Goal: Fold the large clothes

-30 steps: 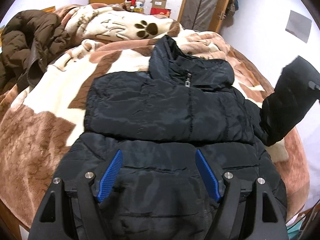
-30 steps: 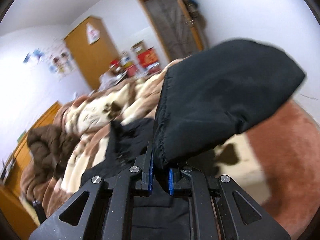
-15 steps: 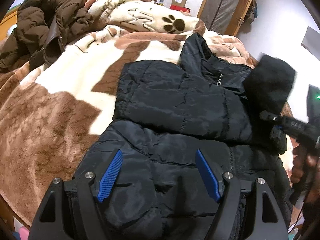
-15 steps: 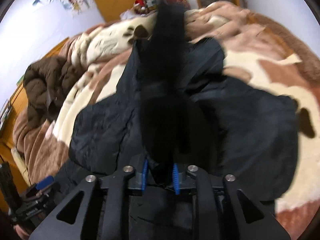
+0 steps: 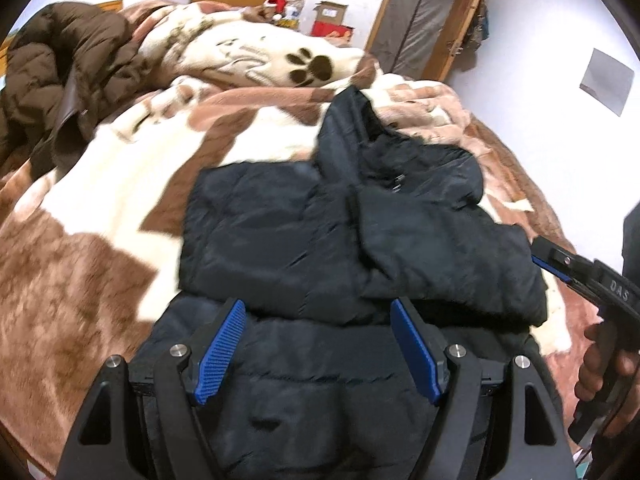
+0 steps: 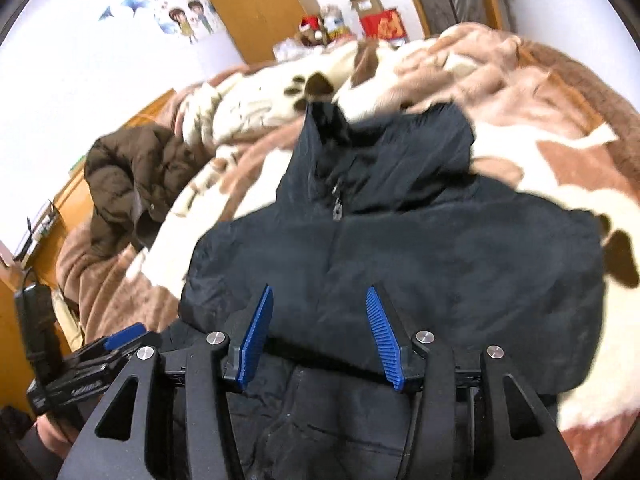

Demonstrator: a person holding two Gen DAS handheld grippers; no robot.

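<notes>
A black puffer jacket (image 5: 312, 240) lies front-up on the bed, collar away from me, both sleeves folded across its chest. The right sleeve (image 5: 448, 256) lies on top of the left one. It also shows in the right wrist view (image 6: 420, 248). My left gripper (image 5: 318, 344) is open and empty, hovering over the jacket's lower half. My right gripper (image 6: 318, 328) is open and empty, just above the folded sleeve; in the left wrist view it shows at the right edge (image 5: 560, 268), held by a hand.
A brown-and-cream fleece blanket (image 5: 100, 208) with paw prints covers the bed. A brown puffer coat (image 5: 68, 80) is heaped at the far left. Wooden wardrobe, boxes and a door stand behind the bed. The left gripper shows at the lower left in the right wrist view (image 6: 100, 360).
My right gripper carried the lifted right sleeve over the jacket's chest, laid it down and opened. The left gripper stayed open over the hem.
</notes>
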